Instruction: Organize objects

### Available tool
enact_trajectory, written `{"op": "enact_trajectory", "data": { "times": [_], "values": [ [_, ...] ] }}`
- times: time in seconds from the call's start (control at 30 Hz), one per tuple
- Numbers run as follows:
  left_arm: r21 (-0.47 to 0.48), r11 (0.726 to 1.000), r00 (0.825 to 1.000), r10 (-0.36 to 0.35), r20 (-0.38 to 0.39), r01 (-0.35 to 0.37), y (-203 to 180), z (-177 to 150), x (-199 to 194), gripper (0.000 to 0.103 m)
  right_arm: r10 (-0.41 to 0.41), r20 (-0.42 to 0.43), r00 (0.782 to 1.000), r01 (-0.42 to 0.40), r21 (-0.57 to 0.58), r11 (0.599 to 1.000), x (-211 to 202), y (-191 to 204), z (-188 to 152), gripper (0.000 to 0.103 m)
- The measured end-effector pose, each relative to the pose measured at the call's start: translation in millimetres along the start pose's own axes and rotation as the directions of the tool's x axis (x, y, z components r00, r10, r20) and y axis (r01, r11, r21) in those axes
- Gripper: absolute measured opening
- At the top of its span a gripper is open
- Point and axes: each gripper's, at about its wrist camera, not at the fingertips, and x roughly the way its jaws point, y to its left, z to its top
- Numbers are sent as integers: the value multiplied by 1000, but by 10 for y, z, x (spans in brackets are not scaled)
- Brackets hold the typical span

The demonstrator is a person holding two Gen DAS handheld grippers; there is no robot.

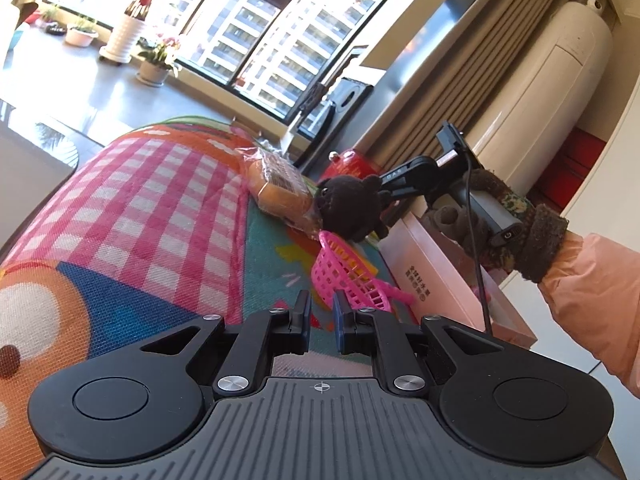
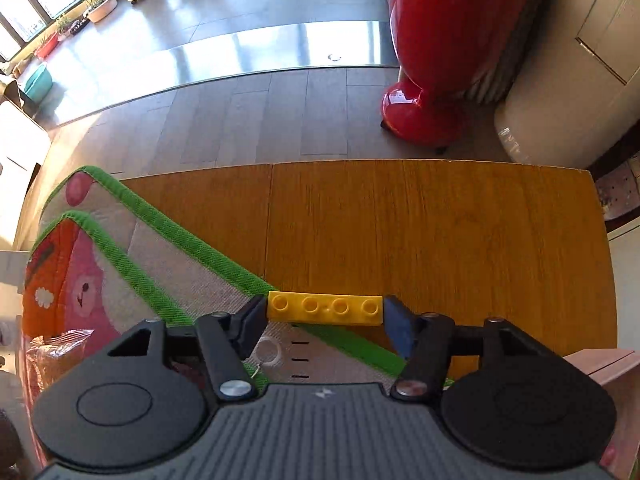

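Note:
A yellow four-stud brick (image 2: 325,308) sits lengthwise between the pads of my right gripper (image 2: 324,314), which is shut on its two ends. The brick hangs over the green border of a patterned mat (image 2: 160,276) where it meets the wooden table (image 2: 420,220). My left gripper (image 1: 322,312) is shut with nothing between its fingers, low over the mat (image 1: 152,208). Just ahead of it lies a pink plastic basket (image 1: 348,276). Beyond the basket are a black plush toy (image 1: 348,210) and a wrapped bread pack (image 1: 278,184).
A pink box (image 1: 452,276) lies right of the basket, under a gloved hand (image 1: 492,220) with a peach sleeve. A red vase (image 2: 440,40) and a white cylindrical unit (image 2: 560,112) stand on the floor past the table's far edge. Potted plants (image 1: 154,60) line the window.

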Motion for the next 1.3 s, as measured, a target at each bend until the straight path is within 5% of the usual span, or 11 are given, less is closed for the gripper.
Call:
{"op": "enact_trajectory", "data": {
  "times": [0.13,0.27,0.4,0.57,0.67,0.77,0.93,1.0,1.17,1.2,1.3],
  "values": [
    [-4,1000,1000,-2,9,2,21,-12,-22,12,17,137,990,-13,-29,999,-448,46,-120,63],
    [7,1000,1000,6,7,-6,-3,-11,-17,12,117,315,942,-83,-119,989,-1289,38,-570,63],
    [6,1000,1000,24,-11,-24,-18,8,17,12,225,371,901,-130,-265,956,-1884,-40,-1521,63],
    [183,980,997,75,20,-78,-352,48,-69,13,212,375,902,-68,-360,930,-1895,-266,-2749,63],
    [416,907,997,81,-10,-69,-787,120,-18,13,177,333,926,-52,-353,934,-1683,-489,-3185,63],
    [630,776,992,104,-68,-39,-1235,153,158,18,178,284,942,-92,-292,952,-1427,-689,-3388,73],
    [812,582,965,189,-182,39,-1601,141,701,20,172,342,924,-90,-242,966,-1214,-791,-3612,89],
    [841,539,941,257,-221,50,-1617,173,945,20,164,358,919,-83,-233,969,-1150,-823,-3692,94],
    [824,559,872,350,-341,98,-1483,338,1418,18,175,392,903,-79,-249,965,-1103,-861,-3798,103],
    [820,562,877,335,-346,109,-1456,369,1426,18,177,399,900,-76,-256,964,-1098,-861,-3817,103],
    [771,625,850,337,-404,119,-1407,459,1462,18,160,421,893,-41,-278,960,-1075,-817,-3866,103]
  ]
}}
